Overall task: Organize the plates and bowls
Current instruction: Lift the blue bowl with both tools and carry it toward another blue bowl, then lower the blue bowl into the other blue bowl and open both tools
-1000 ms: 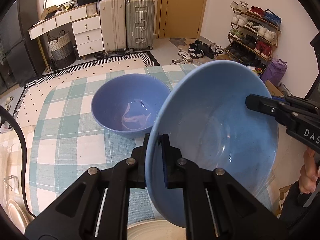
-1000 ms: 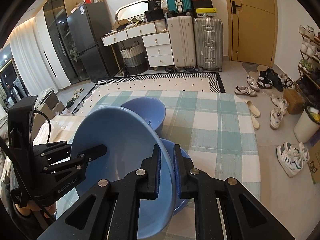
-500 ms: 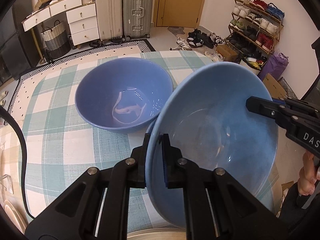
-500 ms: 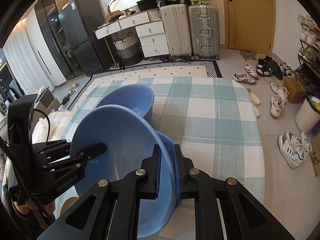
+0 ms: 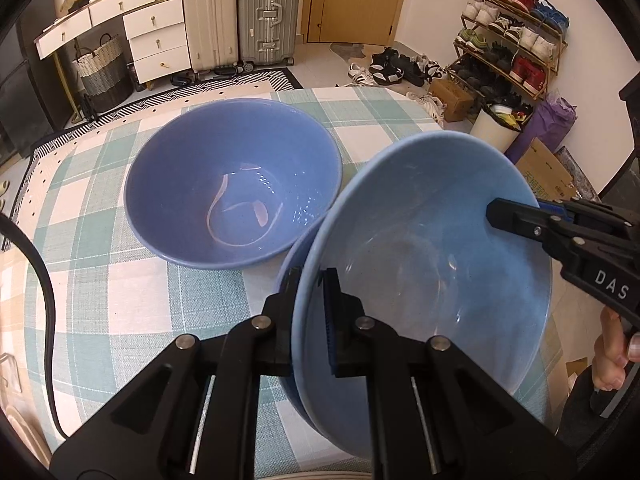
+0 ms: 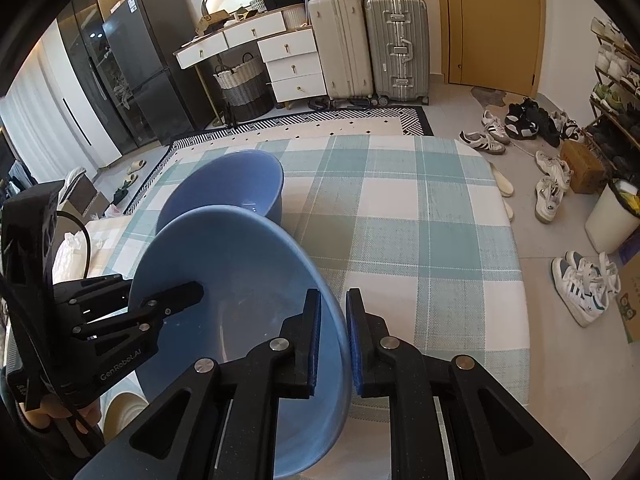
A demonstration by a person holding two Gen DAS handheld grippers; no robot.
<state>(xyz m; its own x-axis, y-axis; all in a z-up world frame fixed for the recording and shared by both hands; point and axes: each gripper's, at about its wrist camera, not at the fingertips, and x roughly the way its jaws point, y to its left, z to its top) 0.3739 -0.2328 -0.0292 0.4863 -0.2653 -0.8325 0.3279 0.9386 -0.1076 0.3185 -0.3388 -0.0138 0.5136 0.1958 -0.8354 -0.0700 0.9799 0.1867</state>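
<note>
A light blue bowl [image 5: 420,264] hangs tilted over the checked tablecloth, gripped at two opposite sides of its rim. My left gripper [image 5: 310,276] is shut on its near-left rim, one pad inside and one outside. My right gripper [image 6: 334,300] is shut on the opposite rim of the same bowl [image 6: 240,272]; it shows from the side in the left wrist view as the right gripper [image 5: 496,212]. A sliver of another blue bowl [image 5: 286,264] shows just under the held one. A darker blue bowl [image 5: 232,192] stands upright and empty on the table beyond it.
The table [image 6: 400,240] has a green and white checked cloth. A cream plate [image 6: 120,412] lies at the near edge under the grippers. Past the far edge are a rug, suitcases [image 6: 372,44], drawers, and shoes on the floor to the right.
Both grippers have come down and forward with the light blue bowl still held between them. The darker bowl on the table now looks larger and closer.
</note>
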